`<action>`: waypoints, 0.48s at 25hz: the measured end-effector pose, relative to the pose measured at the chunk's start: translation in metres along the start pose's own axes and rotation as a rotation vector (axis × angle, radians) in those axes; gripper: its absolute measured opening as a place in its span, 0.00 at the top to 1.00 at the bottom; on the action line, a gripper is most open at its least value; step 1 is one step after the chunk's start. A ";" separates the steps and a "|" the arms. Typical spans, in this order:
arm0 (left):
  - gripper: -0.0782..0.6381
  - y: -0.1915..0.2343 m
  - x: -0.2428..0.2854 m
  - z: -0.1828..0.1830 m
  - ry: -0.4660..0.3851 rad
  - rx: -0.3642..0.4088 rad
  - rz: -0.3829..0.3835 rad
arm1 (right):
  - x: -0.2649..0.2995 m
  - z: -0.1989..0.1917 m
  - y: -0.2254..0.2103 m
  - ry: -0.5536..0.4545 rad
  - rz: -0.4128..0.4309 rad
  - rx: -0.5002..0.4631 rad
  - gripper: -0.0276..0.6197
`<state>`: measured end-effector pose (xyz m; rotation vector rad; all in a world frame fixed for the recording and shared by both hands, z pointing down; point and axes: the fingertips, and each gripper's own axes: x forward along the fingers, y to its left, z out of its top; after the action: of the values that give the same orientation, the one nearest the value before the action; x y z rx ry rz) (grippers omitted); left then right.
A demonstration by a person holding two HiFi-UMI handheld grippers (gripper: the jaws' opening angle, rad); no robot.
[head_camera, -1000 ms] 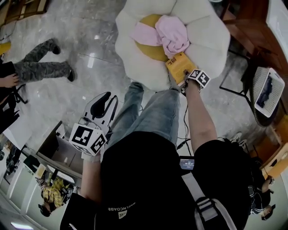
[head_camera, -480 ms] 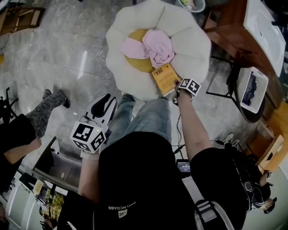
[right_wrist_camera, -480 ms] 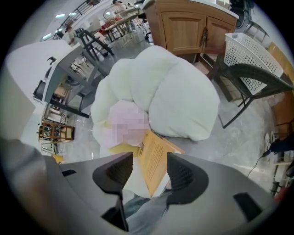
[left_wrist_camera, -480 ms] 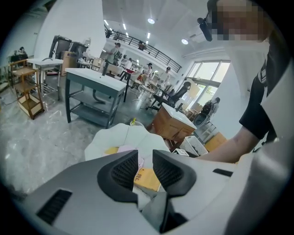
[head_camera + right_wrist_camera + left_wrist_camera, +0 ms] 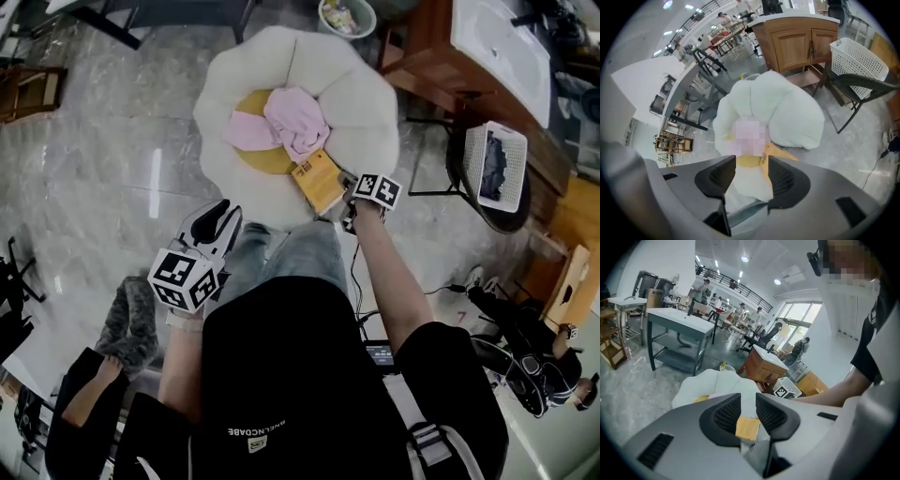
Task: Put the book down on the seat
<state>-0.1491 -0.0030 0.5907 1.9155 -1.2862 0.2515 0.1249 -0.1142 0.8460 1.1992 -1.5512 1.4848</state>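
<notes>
The book (image 5: 317, 180) is lying on the front edge of the white flower-shaped seat (image 5: 367, 101), slanting over its padded rim. It is lying just beside a pink cloth (image 5: 292, 122) that is bunched on the seat's yellow middle. The right gripper (image 5: 752, 171) is hovering at the book's near corner. Its fingers are standing wide apart and gripping nothing, though I cannot tell if one is touching the book's edge. The left gripper (image 5: 747, 411) is hanging beside the person's jeans (image 5: 291, 258), well apart from the seat. Its fingers are parted by a narrow gap, holding nothing. A white basket (image 5: 492, 164) is sitting to the right, near a wooden cabinet (image 5: 441, 66).
</notes>
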 end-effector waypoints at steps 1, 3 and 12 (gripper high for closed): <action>0.77 -0.004 0.003 0.004 0.001 0.005 -0.017 | -0.010 0.002 0.005 -0.012 0.017 0.012 0.61; 0.77 -0.012 0.006 0.010 0.003 0.009 -0.049 | -0.031 0.004 0.017 -0.033 0.051 0.022 0.61; 0.77 -0.053 0.040 0.059 -0.031 0.059 -0.217 | -0.131 0.032 0.065 -0.193 0.209 0.025 0.61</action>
<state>-0.1010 -0.0635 0.5470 2.0980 -1.0897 0.1497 0.1151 -0.1286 0.6975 1.2568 -1.8398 1.5617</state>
